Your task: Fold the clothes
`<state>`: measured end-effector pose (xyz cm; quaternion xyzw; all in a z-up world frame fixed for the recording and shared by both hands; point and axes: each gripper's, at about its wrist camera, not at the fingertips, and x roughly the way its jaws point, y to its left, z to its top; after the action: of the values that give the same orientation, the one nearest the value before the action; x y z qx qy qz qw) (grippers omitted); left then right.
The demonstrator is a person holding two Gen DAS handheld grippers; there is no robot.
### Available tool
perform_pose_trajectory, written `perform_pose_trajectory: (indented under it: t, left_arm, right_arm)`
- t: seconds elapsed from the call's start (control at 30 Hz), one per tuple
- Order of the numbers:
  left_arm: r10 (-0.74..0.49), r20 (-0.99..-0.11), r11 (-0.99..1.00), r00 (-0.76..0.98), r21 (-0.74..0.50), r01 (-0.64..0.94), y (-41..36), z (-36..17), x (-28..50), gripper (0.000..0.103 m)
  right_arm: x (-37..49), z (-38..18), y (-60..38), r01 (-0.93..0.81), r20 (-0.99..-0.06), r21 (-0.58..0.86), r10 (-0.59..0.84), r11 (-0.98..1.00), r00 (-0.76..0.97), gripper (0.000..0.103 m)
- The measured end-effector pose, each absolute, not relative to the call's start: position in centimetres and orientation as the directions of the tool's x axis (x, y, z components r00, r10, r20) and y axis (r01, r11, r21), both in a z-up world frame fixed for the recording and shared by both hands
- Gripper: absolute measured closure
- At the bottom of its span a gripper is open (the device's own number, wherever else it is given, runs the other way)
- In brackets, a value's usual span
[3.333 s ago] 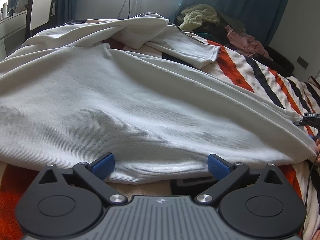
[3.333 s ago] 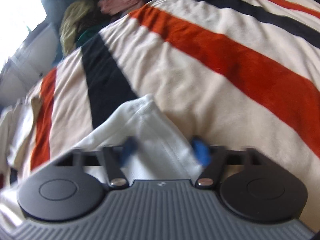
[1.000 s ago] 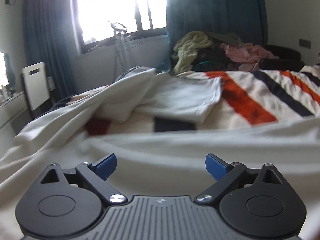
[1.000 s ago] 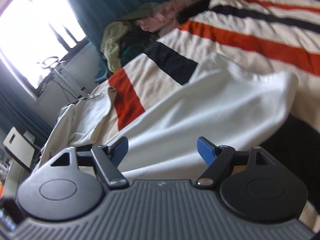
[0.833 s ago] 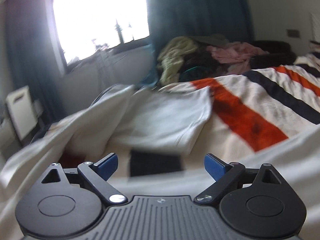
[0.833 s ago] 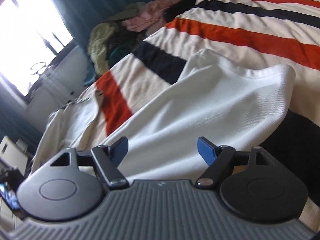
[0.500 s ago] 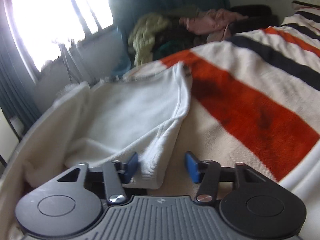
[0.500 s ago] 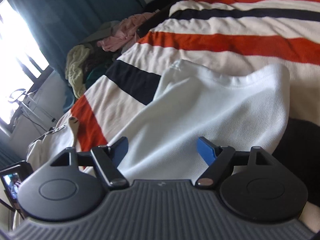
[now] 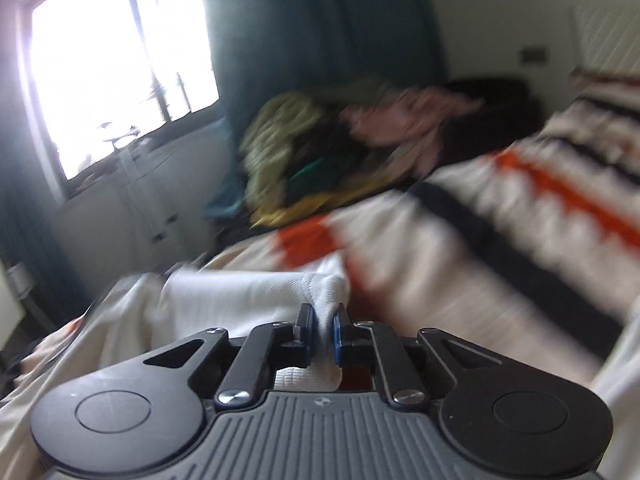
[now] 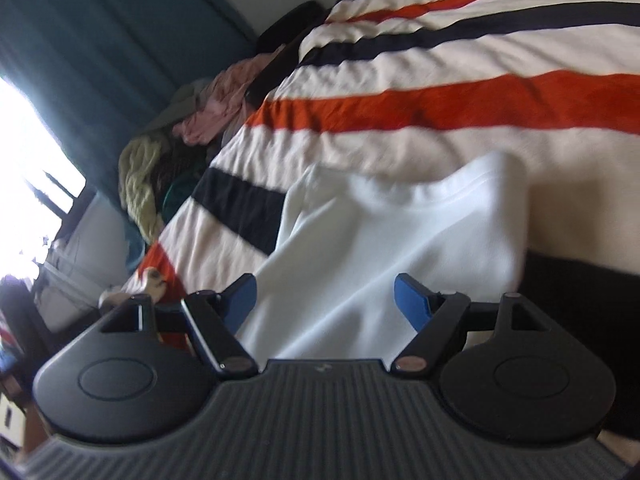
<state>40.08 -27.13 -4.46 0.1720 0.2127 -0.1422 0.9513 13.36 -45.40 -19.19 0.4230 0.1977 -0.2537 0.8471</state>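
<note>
A white ribbed shirt lies on the striped bed cover. My left gripper is shut on the edge of a short sleeve of the white shirt, and the pinched cloth bunches up between the blue pads. The left wrist view is blurred by motion. In the right wrist view the folded-over part of the white shirt lies on the bed cover, with its hem at the far side. My right gripper is open and empty, just above that cloth.
A heap of other clothes lies at the far end of the bed, and it also shows in the right wrist view. Dark teal curtains and a bright window stand behind it. A dark patch lies right of the shirt.
My left gripper has moved forward over the shirt to the sleeve and shut on its edge. My right gripper let go of the shirt's corner earlier and stays open above it.
</note>
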Motion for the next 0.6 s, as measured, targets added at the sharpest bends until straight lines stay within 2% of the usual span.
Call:
perform_pose_trajectory:
  t: [0.2,0.27,0.37,0.47,0.5,0.53,0.6]
  left_arm:
    - [-0.374,-0.440,0.883,0.816,0.098,0.458,-37.1,-0.4,37.7,0.097]
    - [-0.389,-0.450,0.876,0.804,0.091,0.474,-39.5,-0.3,37.3,0.097]
    - [-0.371,-0.511,0.887,0.776,0.053,0.459,-40.3,-1.3,37.4,0.093]
    - [-0.380,-0.550,0.879,0.744,0.034,0.475,-38.7,-2.1,37.3,0.068]
    - [-0.379,-0.548,0.877,0.746,0.045,0.478,-37.6,-2.2,36.7,0.050]
    - [-0.379,-0.542,0.875,0.750,0.053,0.481,-36.4,-2.3,36.1,0.039]
    - [-0.381,-0.536,0.876,0.753,0.052,0.480,-33.5,-2.3,34.6,0.032]
  right_arm:
    - [12.0,-19.6,-47.5,0.626,-0.544,0.640,-0.314,0.445,0.778,0.024]
    - [11.5,-19.8,-48.2,0.635,-0.542,0.647,-0.330,0.422,0.773,0.024]
    - [10.9,-20.0,-49.3,0.646,-0.540,0.658,-0.355,0.387,0.763,0.024]
    - [10.2,-20.2,-50.3,0.654,-0.538,0.668,-0.377,0.354,0.754,0.024]
    - [10.2,-20.2,-50.3,0.650,-0.535,0.670,-0.374,0.358,0.757,0.024]
    - [10.2,-20.2,-50.2,0.646,-0.532,0.671,-0.371,0.363,0.761,0.024]
    - [10.2,-20.2,-50.1,0.637,-0.526,0.674,-0.364,0.373,0.769,0.024]
